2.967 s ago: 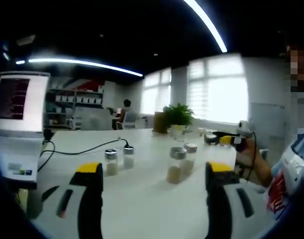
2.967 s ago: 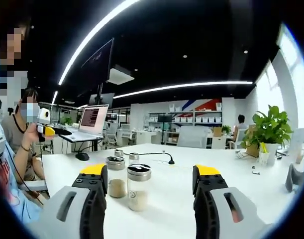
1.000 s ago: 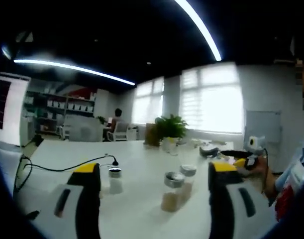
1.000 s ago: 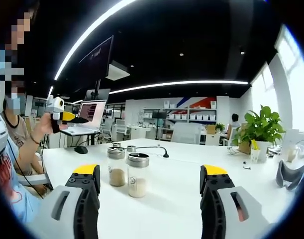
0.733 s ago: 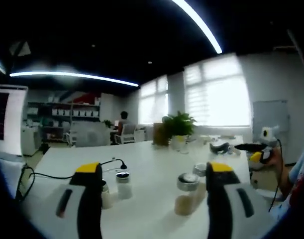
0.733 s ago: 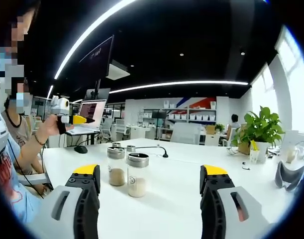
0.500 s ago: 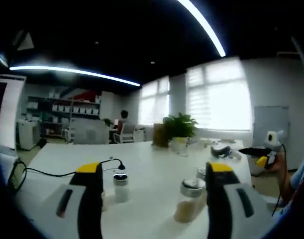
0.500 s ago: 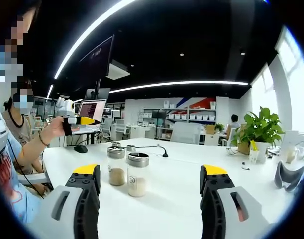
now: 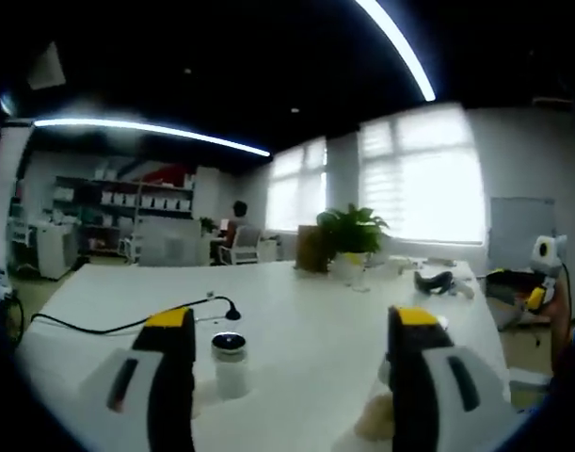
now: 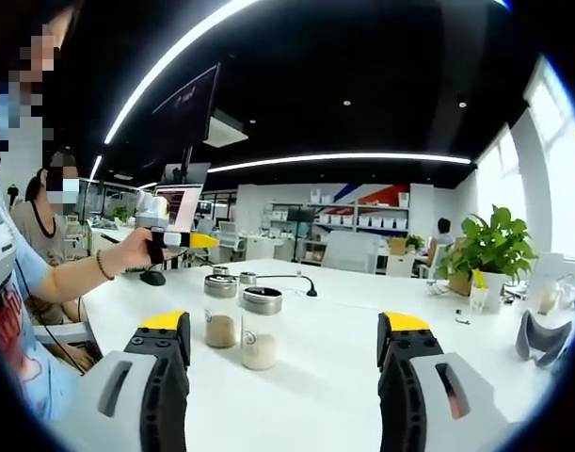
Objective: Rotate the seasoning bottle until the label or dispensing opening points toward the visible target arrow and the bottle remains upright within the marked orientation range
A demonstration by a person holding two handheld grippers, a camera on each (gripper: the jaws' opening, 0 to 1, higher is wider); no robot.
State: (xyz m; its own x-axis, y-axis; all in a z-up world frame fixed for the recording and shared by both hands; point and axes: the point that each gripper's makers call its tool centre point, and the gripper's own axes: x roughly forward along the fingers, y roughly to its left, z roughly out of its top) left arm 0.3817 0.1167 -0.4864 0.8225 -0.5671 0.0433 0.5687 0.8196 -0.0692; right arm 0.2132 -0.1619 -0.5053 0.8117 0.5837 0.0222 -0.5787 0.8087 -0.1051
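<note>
We see an office with a white worktop (image 10: 315, 377); two unlabelled seasoning bottles (image 10: 260, 329) stand near our right claw (image 10: 283, 331), spread, like the left claw (image 9: 292, 331).

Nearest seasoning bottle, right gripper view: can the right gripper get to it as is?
Probably yes. The right gripper is open, and the seasoning bottle stands upright ahead of it with bare table between. A second bottle stands close beside it.

Both grippers' fingers (image 9: 171, 377) (image 10: 161, 377) are grey with black inner faces and yellow tips; a dark bracelet (image 10: 100, 266) circles the person's wrist.
</note>
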